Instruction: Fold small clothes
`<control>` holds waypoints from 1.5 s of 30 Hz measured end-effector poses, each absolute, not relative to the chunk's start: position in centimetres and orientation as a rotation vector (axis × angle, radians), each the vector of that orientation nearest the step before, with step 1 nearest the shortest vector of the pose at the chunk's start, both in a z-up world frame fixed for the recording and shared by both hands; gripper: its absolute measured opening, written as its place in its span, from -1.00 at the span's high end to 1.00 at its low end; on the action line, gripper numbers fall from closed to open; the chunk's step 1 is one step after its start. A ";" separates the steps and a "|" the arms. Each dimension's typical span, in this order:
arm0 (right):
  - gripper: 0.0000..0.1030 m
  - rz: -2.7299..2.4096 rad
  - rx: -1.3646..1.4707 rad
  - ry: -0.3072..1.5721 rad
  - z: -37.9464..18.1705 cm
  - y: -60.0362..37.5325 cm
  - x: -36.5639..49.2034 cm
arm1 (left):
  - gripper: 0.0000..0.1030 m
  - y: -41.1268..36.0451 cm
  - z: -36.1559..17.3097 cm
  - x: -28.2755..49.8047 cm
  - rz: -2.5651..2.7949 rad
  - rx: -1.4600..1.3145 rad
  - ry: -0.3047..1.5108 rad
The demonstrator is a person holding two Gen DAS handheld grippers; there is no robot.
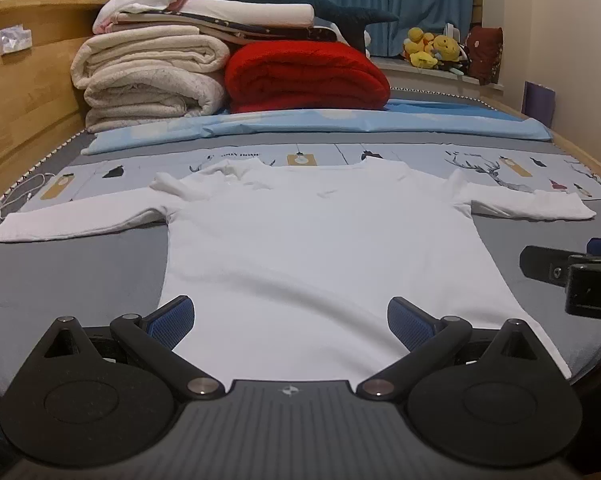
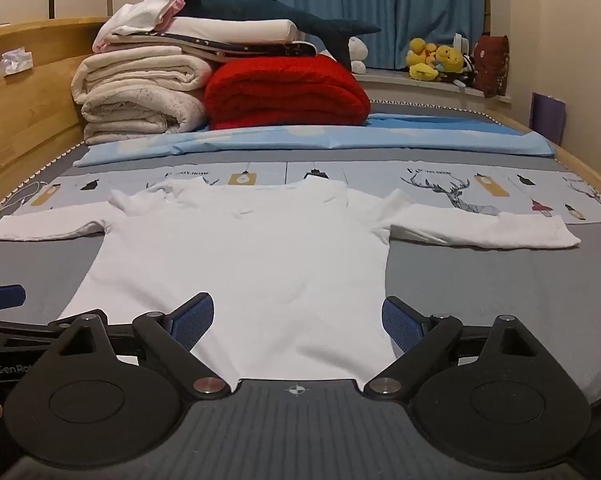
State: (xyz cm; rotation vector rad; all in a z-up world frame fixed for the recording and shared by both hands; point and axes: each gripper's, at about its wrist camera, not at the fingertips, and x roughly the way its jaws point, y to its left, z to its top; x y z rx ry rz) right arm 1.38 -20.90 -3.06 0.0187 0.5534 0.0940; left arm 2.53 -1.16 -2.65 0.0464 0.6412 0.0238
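Note:
A small white long-sleeved shirt (image 1: 300, 248) lies flat on the grey bed cover (image 1: 80, 264), sleeves spread to both sides, collar at the far end. My left gripper (image 1: 290, 312) stands open over the near hem, blue pads wide apart, nothing pressed between them. In the right wrist view the same shirt (image 2: 244, 256) lies ahead, and my right gripper (image 2: 298, 316) is open over the hem's right part. The right gripper's body (image 1: 580, 276) shows at the left view's right edge; a blue fingertip of the left gripper (image 2: 0, 298) shows at the right view's left edge.
Folded cream blankets (image 1: 148, 76), a red blanket (image 1: 304, 76) and stacked linens with a dark plush shark (image 1: 284, 0) fill the far end. A wooden bed rail (image 1: 16, 112) runs along the left. Plush toys (image 1: 432, 50) sit on the windowsill. A white cable (image 1: 16, 196) lies at left.

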 end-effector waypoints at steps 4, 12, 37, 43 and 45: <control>-0.78 0.103 0.023 0.555 -3.1 -20.8 1.4 | -1.00 -0.8 -2.3 2.4 0.023 0.041 0.627; -0.78 0.131 0.003 0.552 -3.2 -19.8 1.2 | -1.00 -0.8 -1.9 2.1 -0.008 0.053 0.620; -0.78 0.165 -0.026 0.550 -3.5 -19.4 1.2 | -1.00 -0.7 -1.8 2.4 -0.011 0.052 0.628; -0.78 0.176 -0.031 0.548 -3.5 -19.2 1.2 | -0.99 -0.6 -1.9 2.4 -0.013 0.052 0.628; -0.77 0.178 -0.031 0.548 -3.5 -19.2 1.2 | -0.99 -0.5 -1.9 2.4 -0.013 0.052 0.628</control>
